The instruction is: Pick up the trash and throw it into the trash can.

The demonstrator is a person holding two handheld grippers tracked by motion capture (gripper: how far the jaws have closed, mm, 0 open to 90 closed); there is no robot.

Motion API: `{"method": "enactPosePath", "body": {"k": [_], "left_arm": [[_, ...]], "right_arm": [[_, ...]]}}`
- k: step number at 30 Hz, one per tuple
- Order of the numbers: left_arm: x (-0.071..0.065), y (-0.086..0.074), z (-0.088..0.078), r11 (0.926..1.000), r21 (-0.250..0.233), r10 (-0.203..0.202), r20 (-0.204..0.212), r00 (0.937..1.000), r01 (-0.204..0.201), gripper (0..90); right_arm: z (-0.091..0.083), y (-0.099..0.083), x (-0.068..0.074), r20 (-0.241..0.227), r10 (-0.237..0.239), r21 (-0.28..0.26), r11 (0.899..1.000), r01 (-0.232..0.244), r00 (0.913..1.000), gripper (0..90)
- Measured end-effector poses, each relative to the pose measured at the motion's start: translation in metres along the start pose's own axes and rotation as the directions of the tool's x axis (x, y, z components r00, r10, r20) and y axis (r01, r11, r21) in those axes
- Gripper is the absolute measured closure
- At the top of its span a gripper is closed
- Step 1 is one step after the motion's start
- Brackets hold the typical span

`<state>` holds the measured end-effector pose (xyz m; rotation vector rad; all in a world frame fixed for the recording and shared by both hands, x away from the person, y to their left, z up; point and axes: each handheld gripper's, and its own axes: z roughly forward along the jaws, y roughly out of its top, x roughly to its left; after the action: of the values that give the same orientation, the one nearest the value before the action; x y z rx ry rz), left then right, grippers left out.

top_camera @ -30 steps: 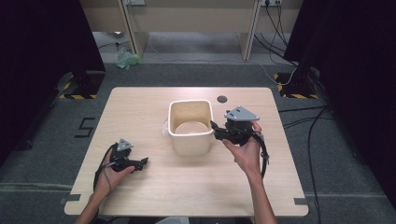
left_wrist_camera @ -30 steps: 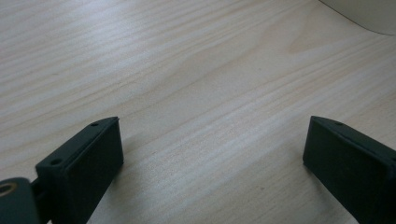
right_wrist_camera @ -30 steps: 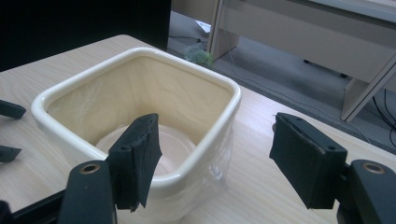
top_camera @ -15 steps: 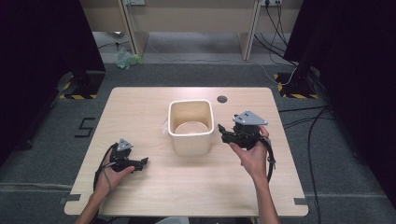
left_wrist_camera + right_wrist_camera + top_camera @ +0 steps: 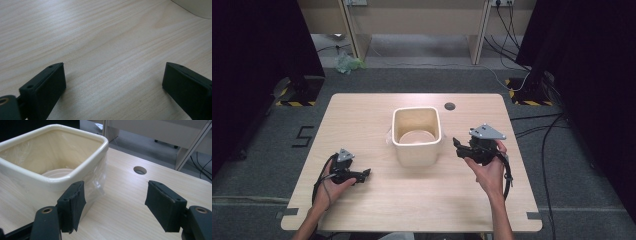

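**Both grippers wide, nothing held, bin between them**

Right gripper [image 5: 115, 207]: I read the jaws as spread wide with bare table [image 5: 377, 210] in the gap. It sits in the person's right hand [image 5: 488, 170], lifted a little off the wood, grey plate on top, cable looping down past the wrist. Its left jaw is just beside the near corner of the cream bin [image 5: 53, 162]; I can't tell from the right gripper view whether it touches the wall. The bin is square with rounded corners, upright, and a clear plastic liner [image 5: 98, 180] wraps over the rim and hangs loose down the outer side facing this gripper. Inside the bin I see a round pale shape at the bottom; can't say what it is. Beyond the right jaw, a round cable hole [image 5: 140, 170] in the tabletop.

Left gripper [image 5: 113, 82]: jaws also far apart, only wood grain between them. It's held low on the table in the left hand [image 5: 329, 185], jaws pointing toward the right gripper's side. The bin is well apart from it, ahead and off to the side; one pale corner of it [image 5: 195, 7] shows at the top edge of the left gripper view.
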<state>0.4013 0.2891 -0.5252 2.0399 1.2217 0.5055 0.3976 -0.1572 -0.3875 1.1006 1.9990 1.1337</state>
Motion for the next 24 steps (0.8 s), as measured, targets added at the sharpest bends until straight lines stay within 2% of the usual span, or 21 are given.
{"method": "enactPosePath", "body": {"k": [13,24], "left_arm": [[0.000,0.000,0.000,1.0000,0.001,0.002,0.000,1.0000,-0.002,4.0],[0.000,0.000,0.000,1.0000,0.002,0.000,0.001,1.0000,0.000,4.0]], "right_arm": [[-0.003,-0.023,-0.008,0.014,0.030,0.020,0.999,-0.030,0.9995,30.7],[-0.003,-0.041,-0.009,0.022,0.048,0.051,0.997,-0.050,0.9986,30.2]]}}
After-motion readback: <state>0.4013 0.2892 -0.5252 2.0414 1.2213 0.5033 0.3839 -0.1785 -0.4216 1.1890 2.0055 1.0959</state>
